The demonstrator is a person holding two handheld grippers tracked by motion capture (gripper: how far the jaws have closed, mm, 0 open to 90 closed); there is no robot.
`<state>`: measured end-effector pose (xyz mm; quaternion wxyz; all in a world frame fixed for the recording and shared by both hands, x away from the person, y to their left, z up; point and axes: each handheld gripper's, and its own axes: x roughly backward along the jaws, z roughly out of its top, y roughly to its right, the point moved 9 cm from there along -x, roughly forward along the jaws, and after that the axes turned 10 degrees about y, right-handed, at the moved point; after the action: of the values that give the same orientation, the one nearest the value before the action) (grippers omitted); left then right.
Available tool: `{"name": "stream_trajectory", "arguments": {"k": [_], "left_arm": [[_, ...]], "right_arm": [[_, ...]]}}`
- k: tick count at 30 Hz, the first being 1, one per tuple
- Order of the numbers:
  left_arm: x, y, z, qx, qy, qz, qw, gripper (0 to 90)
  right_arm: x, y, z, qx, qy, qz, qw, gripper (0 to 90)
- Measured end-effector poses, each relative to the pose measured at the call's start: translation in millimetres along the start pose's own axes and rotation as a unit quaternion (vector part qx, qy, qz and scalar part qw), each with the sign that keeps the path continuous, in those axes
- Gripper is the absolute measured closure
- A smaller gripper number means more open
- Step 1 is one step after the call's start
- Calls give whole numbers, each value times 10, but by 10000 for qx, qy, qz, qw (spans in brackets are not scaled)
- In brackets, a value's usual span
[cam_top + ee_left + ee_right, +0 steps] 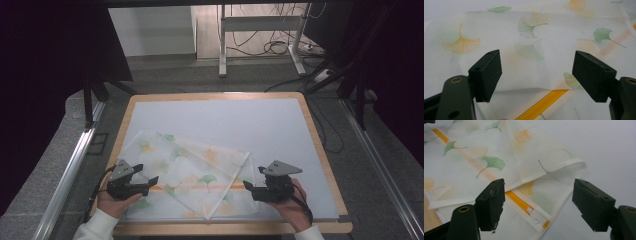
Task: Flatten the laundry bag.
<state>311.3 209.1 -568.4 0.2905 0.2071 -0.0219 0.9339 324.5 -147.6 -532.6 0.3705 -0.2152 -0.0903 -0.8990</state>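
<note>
I hold the left gripper [150,181] low in my left hand [116,201], jaws wide apart; the right gripper [248,186] sits level in my right hand [289,204], jaws wide too, both pointing inward

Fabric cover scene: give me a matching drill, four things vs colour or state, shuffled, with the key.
Things:
1. zipper
2. zipper pull
3. left gripper
4. mat

Colour or state:
A. plain pale grey, lying on the wooden table
B. orange, partly covered by a folded-over layer of the fabric cover
C. white, at the zipper's end near the right gripper
D. jaws open over the leaf print, nothing gripped

Pairs: 1-B, 2-C, 3-D, 4-A
</note>
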Motion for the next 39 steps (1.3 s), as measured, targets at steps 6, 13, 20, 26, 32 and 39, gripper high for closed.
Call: {"name": "stream_trajectory", "arguments": {"k": [6, 13, 20, 26, 32, 39], "left_arm": [[-3, 11, -8, -14, -18, 0, 10000, 232], [-4, 4, -8, -15, -17, 22, 10000, 246], [-5, 5, -12, -19, -35, 17, 10000, 245], [3, 7, -22, -64, -50, 58, 10000, 245], [-1, 8, -31, -96, -73, 16, 9999, 245], [11, 32, -36, -110, -66, 2, 9999, 245]], "right_arm": [[-39, -120, 44, 71, -45, 132, 9999, 278], [-136, -290, 86, 133, -123, 357, 9992, 299], [-238, -400, 136, 178, -174, 493, 9985, 302], [-391, -591, 215, 229, -215, 681, 9972, 306], [-586, -796, 228, 287, -372, 887, 9950, 311], [-834, -1075, 302, 429, -510, 1151, 9911, 309]]}}
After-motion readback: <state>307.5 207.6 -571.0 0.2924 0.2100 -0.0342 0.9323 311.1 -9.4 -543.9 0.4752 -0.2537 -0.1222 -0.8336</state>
